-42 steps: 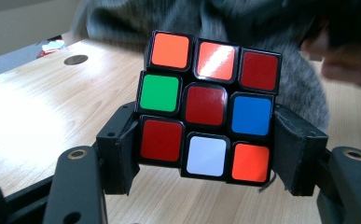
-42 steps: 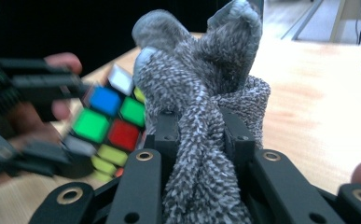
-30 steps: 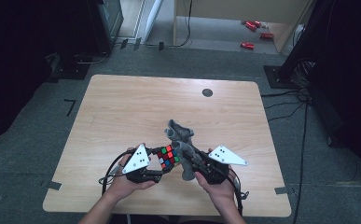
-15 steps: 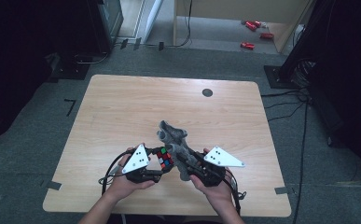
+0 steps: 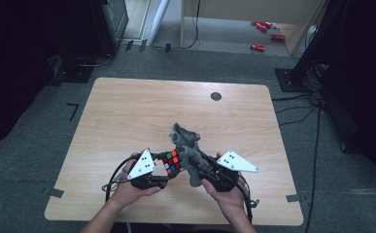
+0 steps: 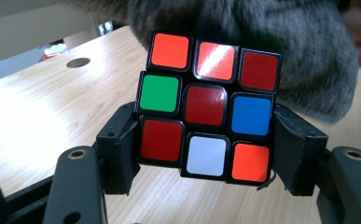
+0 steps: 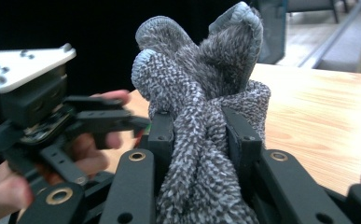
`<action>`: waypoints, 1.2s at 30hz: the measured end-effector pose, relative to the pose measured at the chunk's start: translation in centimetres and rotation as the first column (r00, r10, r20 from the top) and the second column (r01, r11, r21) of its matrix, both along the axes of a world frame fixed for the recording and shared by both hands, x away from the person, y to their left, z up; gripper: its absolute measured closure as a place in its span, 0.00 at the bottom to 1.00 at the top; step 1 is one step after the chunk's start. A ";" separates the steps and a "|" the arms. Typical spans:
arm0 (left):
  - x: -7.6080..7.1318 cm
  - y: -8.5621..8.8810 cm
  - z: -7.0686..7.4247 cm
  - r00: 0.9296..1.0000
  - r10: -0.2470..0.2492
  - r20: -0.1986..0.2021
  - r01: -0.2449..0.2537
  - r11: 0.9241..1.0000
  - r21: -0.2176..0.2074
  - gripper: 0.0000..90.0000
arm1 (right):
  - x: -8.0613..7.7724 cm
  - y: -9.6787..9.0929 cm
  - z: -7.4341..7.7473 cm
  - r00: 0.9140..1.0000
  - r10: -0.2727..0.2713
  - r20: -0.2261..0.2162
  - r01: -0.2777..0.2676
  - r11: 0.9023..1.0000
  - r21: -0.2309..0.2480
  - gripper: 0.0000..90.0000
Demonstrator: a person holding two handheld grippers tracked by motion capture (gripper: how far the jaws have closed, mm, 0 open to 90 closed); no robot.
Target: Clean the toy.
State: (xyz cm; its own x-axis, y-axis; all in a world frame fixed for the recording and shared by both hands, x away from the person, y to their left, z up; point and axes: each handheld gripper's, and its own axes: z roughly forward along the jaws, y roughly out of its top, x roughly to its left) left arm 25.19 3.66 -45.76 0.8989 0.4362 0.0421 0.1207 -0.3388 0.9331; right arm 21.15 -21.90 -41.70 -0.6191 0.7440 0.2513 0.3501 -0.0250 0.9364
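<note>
A scrambled puzzle cube (image 6: 208, 109) with black edges faces the left gripper view: its top row reads orange, orange, dark red; the middle row green, dark red, blue; the bottom row dark red, white, orange. Beside it is a grey knitted cloth (image 7: 201, 112), thick and fuzzy, bunched into folds with rounded hemmed edges sticking up. In the high view both sit over the near middle of the wooden table (image 5: 127, 116), the cube (image 5: 172, 162) just left of the cloth (image 5: 189, 150), the two close together and seemingly touching. The left gripper (image 5: 163, 170), held in the person's left hand (image 5: 127, 191), has its jaws clamped on the cube's left and right sides, spread only as wide as the cube. The right gripper (image 5: 200, 167), in the right hand (image 5: 224, 194), has its jaws squeezed tight on a twisted neck of the cloth, which bulges out above them; the gap between the jaws is narrow. In the right gripper view the left gripper (image 7: 136, 123) shows at the left with its grey plate on top. A small dark round spot (image 5: 216, 96) lies on the far right part of the table.
</note>
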 end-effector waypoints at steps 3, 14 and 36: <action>-0.1 0.1 0.2 1.000 0.000 0.001 0.000 1.000 -0.009 0.38 | 0.0 0.5 -0.4 1.000 0.010 0.006 -0.010 1.000 -0.025 0.76; 0.6 1.0 0.3 0.999 0.003 -0.038 -0.005 0.998 -0.060 0.38 | 0.8 -1.5 -0.6 0.997 -0.065 -0.038 0.065 0.998 0.015 0.76; 0.3 0.5 0.5 0.999 -0.019 -0.027 0.018 0.999 -0.032 0.38 | 0.4 -0.8 -0.4 0.999 -0.026 -0.020 0.026 1.000 0.007 0.75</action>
State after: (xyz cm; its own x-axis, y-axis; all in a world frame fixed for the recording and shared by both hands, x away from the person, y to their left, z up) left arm 25.45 4.20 -45.28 0.9073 0.4206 0.0037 0.1405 -0.3115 0.9398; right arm 21.55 -22.67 -42.15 -0.5941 0.7581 0.2688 0.3675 -0.0414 0.9291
